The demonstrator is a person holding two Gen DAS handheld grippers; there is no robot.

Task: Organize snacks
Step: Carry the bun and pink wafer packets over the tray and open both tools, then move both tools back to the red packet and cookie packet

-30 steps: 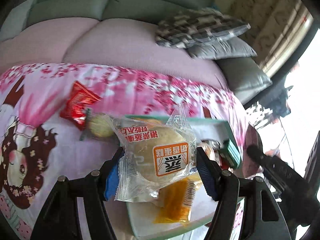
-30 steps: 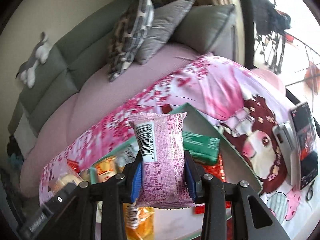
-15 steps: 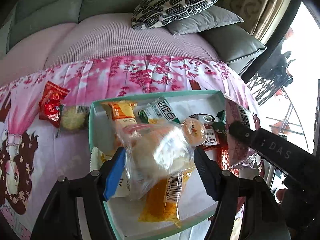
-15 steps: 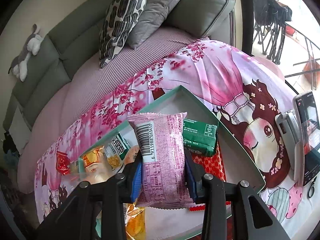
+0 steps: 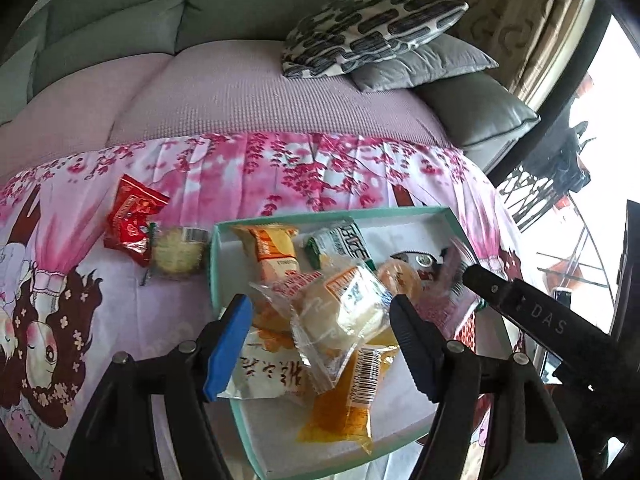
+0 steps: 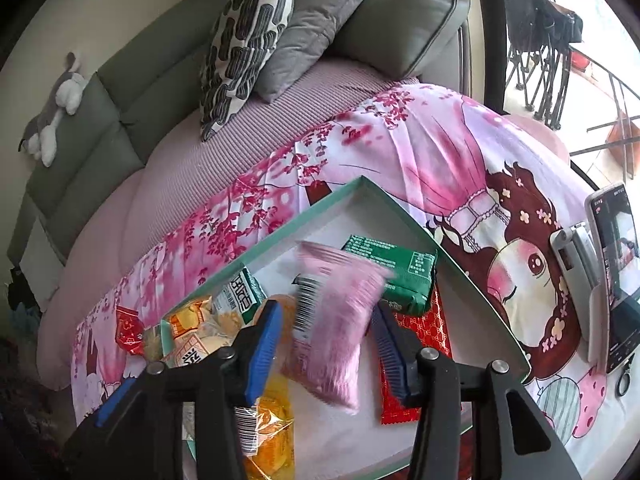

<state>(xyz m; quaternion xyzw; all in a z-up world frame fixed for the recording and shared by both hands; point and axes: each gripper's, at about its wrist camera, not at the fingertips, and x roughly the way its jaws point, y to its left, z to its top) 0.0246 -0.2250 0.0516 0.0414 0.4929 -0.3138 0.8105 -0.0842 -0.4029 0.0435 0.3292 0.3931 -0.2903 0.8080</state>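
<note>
A teal-rimmed white box [image 5: 214, 264] lies on the pink printed cloth, with several snack packets in it. My left gripper [image 5: 320, 332] hangs over the box's near left part, its jaws opening. A clear-wrapped bun [image 5: 340, 312] sits loose between the blue pads, resting on the packets below. My right gripper [image 6: 326, 340] is over the same box [image 6: 304, 212] and its jaws are opening too. A pink packet [image 6: 332, 328], blurred and tilted, drops between its pads with gaps on both sides.
A red packet [image 5: 132, 216] and a round cracker pack [image 5: 178, 250] lie on the cloth left of the box. A green packet [image 6: 396, 276] and a red one [image 6: 416, 344] lie inside. A phone on a stand [image 6: 616, 276] is at the right. Sofa cushions sit behind.
The left gripper's jaws widened and the bun turned over and came free of the pads. The right gripper's jaws spread and the pink packet slipped loose, tipping to the right.
</note>
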